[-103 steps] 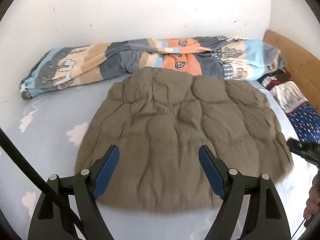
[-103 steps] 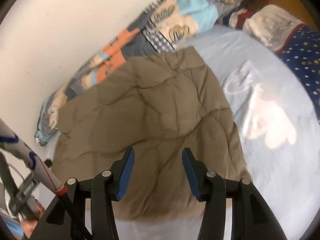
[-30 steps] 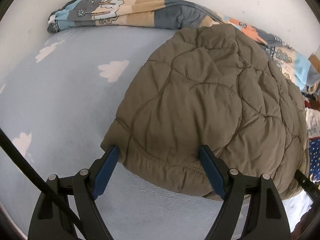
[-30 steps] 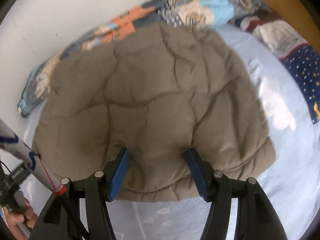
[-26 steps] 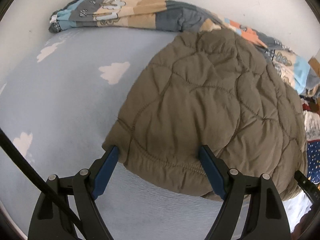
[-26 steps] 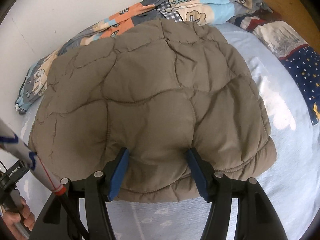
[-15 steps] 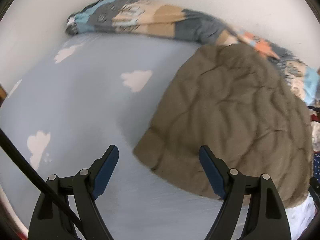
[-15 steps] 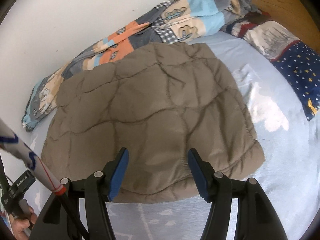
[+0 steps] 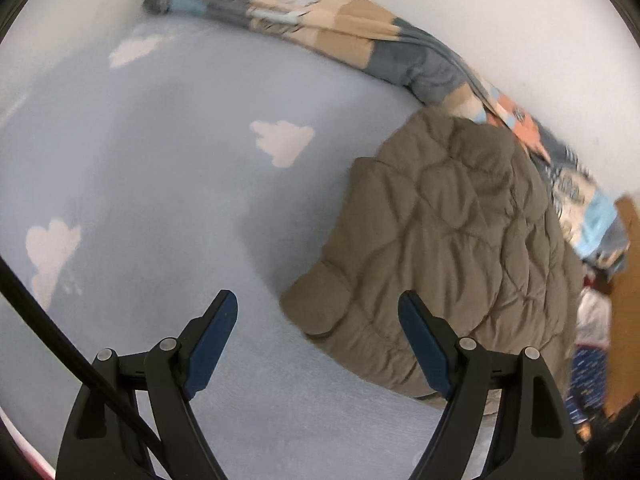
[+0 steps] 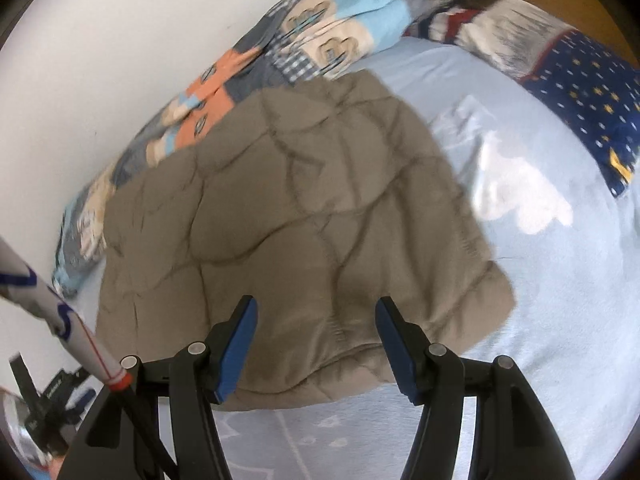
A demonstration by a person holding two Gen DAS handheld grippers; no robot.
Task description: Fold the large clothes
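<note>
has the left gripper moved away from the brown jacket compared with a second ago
Yes. The left gripper has pulled back and leftward: the brown jacket now lies right of its open jaws.

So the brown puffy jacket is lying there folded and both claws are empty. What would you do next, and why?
Probably bring the left gripper back to the jacket and take its near corner for another fold. Both it and the right gripper are open and hold nothing, and the jacket lies as a broad bundle on the bed sheet.

One quilted olive-brown jacket (image 9: 460,240) is lying on one pale-blue cloud-print sheet (image 9: 168,168). One patterned blanket (image 9: 320,28) is stretching along the wall, one navy star-print pillow (image 10: 580,92) is sitting at the head, and two grippers are hovering: left gripper (image 9: 316,320), right gripper (image 10: 316,316).
</note>
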